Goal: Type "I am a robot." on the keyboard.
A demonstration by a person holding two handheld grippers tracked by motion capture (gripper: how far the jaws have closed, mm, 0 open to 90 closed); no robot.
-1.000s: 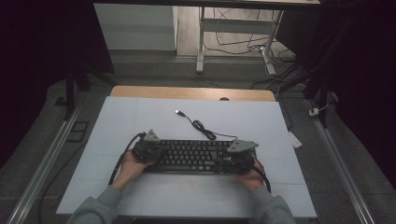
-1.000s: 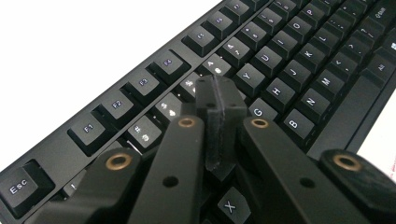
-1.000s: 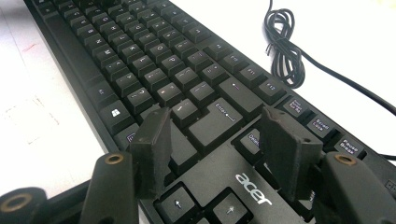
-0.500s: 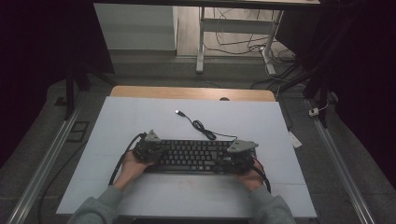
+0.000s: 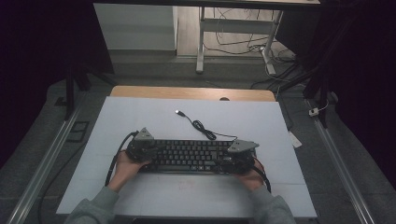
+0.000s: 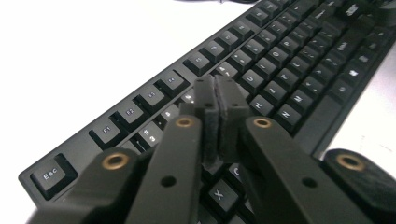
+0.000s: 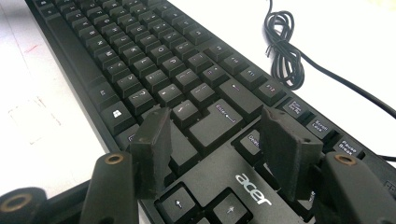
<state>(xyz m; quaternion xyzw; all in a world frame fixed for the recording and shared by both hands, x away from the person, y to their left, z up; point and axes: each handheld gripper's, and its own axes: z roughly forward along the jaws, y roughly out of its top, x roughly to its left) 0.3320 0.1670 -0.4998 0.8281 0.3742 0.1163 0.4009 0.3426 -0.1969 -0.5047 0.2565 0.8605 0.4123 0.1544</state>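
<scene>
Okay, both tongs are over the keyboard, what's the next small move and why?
Probably dip the left tongs onto one key: their jaws are nearly shut, with nothing between them, poised over the letter rows of the keyboard. The right tongs hang open above the Enter key.

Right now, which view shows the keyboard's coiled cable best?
The high view: the whole cable runs from the keyboard through its coil to the USB plug on the white table. The right gripper view shows the coil close up, but the cable runs out of frame. The left gripper view gives keys, no clear cable.
</scene>
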